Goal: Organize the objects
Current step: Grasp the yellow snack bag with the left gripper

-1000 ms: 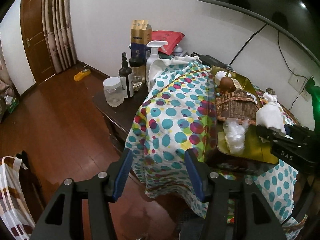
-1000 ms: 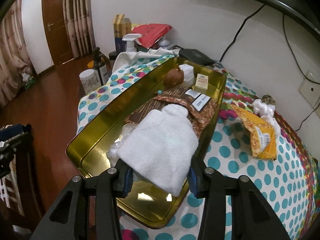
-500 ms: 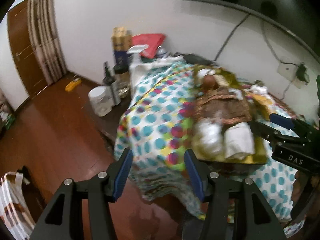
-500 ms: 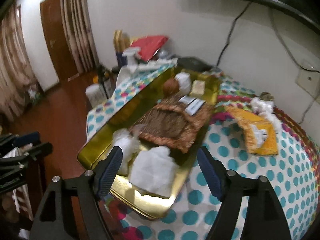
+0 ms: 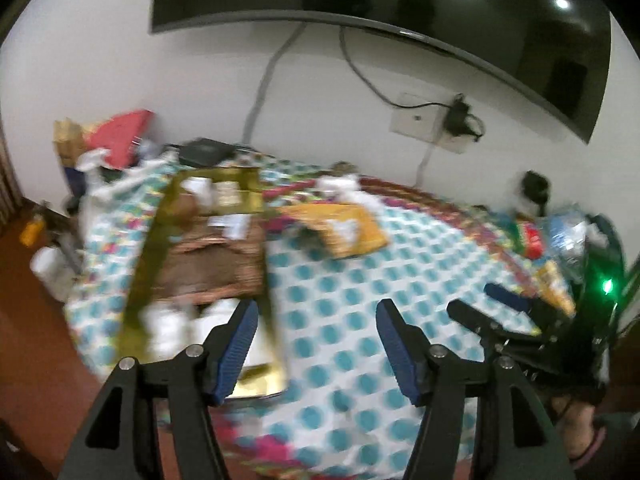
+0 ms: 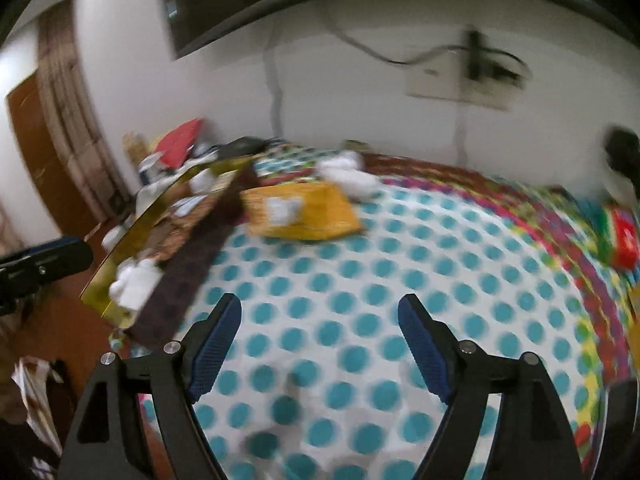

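Both claws hang empty over the dotted cloth (image 6: pixel 360 280) on the table: the left claw (image 5: pixel 316 344) has its jaws opening with nothing between them, and the right claw (image 6: pixel 320 344) stands spread wide, gripping nothing either. The gold tray (image 5: pixel 144 264) lies at the table's left side, its near end at or over the edge, so a careless knock could tip it and spill its load onto the wooden floor. It is a long, shiny metal thing with low walls; inside sit a brown woven piece (image 5: pixel 216 256), some soft white wads (image 5: pixel 164 324) at the near end and small pale packets at the far end, too blurred to name. Just right of the tray's far end lies a flat yellow packet (image 6: pixel 304 212), crinkly by the look of it, and it might slide under a pinch. Beyond it are fluffy white lumps (image 6: pixel 348 172), light enough to be dragged along. Everything is smeared, so a grab made now could miss
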A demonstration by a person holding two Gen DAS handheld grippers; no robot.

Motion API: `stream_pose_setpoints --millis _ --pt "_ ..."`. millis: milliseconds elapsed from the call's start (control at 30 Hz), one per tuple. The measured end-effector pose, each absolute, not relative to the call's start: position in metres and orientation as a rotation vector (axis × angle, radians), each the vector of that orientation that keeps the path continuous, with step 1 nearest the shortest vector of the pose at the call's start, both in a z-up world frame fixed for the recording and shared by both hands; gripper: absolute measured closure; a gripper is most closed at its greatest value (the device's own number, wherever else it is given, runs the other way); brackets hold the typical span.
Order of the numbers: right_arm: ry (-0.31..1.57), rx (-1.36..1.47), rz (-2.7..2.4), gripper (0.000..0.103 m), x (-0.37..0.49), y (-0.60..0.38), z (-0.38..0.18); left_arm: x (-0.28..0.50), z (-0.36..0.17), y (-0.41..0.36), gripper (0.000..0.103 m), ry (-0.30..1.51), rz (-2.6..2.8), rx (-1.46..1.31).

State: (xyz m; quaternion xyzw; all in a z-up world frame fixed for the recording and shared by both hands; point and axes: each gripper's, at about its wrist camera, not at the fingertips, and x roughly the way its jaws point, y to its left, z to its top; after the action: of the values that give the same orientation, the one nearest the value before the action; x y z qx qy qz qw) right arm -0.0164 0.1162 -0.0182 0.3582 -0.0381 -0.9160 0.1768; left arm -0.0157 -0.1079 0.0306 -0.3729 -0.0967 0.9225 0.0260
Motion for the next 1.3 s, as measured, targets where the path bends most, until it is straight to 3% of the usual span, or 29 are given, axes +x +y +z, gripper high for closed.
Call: stream_pose_setpoints --millis 167,333,600,1300 --pt "-0.205 1.026 -2.614 0.024 -0.018 0.156 -0.024 -0.05 0.014 -0.096 0.04 -0.531 2.769 -1.157" --pt "-0.221 1.035 -2.599 0.024 -0.02 0.169 -0.033 -0.078 0.0 -0.076 0.04 -0.541 2.744 -1.159" --pt "-0.28 1.064 -2.556 0.024 -0.031 0.182 -0.05 -0.13 -0.035 -0.087 0.04 -0.728 2.735 -1.303" --pt "-0.27 1.042 -2.517 0.024 -0.085 0.163 -0.051 -0.204 -0.072 -0.092 0.039 -0.83 2.705 -1.348"
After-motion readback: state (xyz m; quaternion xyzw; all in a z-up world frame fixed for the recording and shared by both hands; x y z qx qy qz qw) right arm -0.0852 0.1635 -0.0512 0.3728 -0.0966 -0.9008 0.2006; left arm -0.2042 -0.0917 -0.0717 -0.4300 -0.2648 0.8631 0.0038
